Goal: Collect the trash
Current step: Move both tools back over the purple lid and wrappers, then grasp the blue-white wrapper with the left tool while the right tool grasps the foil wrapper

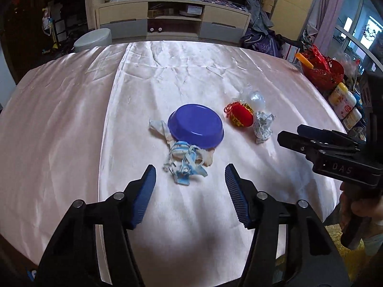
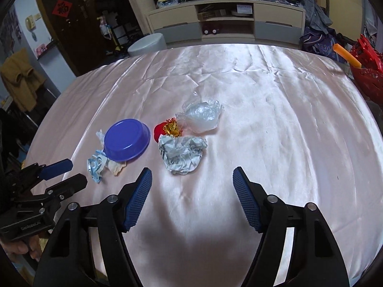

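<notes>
On the pink satin cloth (image 1: pixel 71 119) a purple bowl (image 1: pixel 195 125) lies upside down. A tangle of blue face mask and tissue (image 1: pixel 185 161) spills from under its near edge. My left gripper (image 1: pixel 190 179) hangs open just short of that tangle, nothing between its fingers. To the right lie a red and gold ornament (image 1: pixel 239 116), a crumpled paper ball (image 1: pixel 263 125) and a clear plastic bag (image 1: pixel 253 98). In the right wrist view my right gripper (image 2: pixel 192 179) is open and empty, near the paper ball (image 2: pixel 183 155), with the bowl (image 2: pixel 126 140) to its left.
A red basket (image 1: pixel 323 69) and yellow-capped bottles (image 1: pixel 342 100) crowd the table's right edge. Beyond the far edge stand a grey stool (image 1: pixel 93 39) and a TV cabinet (image 1: pixel 172 21). Each gripper shows in the other's view, the left gripper (image 2: pixel 69 173) low at the left.
</notes>
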Motion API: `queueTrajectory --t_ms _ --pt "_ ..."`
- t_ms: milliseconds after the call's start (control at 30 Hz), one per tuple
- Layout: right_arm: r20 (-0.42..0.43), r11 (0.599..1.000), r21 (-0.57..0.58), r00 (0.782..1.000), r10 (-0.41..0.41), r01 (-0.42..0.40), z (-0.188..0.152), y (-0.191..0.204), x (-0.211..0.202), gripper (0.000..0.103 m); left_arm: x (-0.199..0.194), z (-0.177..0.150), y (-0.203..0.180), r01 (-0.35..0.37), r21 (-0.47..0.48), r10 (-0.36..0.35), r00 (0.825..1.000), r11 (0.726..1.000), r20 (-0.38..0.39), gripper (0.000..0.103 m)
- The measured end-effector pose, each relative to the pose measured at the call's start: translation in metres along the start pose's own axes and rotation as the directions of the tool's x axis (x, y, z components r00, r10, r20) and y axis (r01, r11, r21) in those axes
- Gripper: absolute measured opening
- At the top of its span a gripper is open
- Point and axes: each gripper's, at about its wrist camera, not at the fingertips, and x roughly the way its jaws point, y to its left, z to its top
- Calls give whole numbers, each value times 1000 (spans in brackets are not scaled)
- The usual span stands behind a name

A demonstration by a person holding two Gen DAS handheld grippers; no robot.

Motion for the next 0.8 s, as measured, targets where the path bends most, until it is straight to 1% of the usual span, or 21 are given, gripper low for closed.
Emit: queueTrajectory --t_ms 67,200,300,367,433,500,533,567,600,633,667,700,733,800 --pt "-6 1000 -8 1000 7 -7 5 2 8 64 5 4 2 4 -3 -4 1000 1000 2 53" --pt "2 1000 -6 1000 29 -29 10 6 17 63 12 7 8 14 -18 -14 1000 1000 -4 46" --pt "-19 999 -2 999 37 -37 14 7 27 64 16 9 9 17 -6 -17 1000 1000 -10 43" --pt "-32 999 3 999 41 -41 14 7 34 64 19 8 8 19 5 -19 1000 1000 -17 39" --pt "-42 999 6 998 39 -39 14 6 40 64 23 7 9 24 7 -24 999 1000 -30 30" --pt "-47 999 2 998 37 -37 15 5 44 63 26 6 11 27 10 -26 999 1000 -42 28" --pt "-41 999 -3 999 36 -36 15 6 43 62 28 6 11 28 11 -28 999 1000 -45 27" --pt "-41 999 -7 999 31 -31 15 6 43 50 28 6 12 29 11 -29 999 1000 -46 26" --pt "-36 1000 -6 999 30 -30 15 5 43 41 28 6 13 30 10 -30 999 999 -45 23" --pt "-32 1000 3 999 31 -31 15 3 42 36 28 7 13 31 9 -31 999 999 -43 21" --pt "-26 999 12 999 36 -35 14 1 40 33 27 7 13 31 9 -31 999 999 -40 19" --pt "-21 999 12 999 35 -35 13 0 38 31 26 6 13 31 11 -31 999 999 -37 14" --pt "-16 999 9 999 35 -35 13 -1 36 30 25 6 13 31 14 -31 999 999 -35 11" --pt "-10 999 4 999 39 -39 10 0 30 29 21 5 12 32 20 -31 999 999 -27 11"
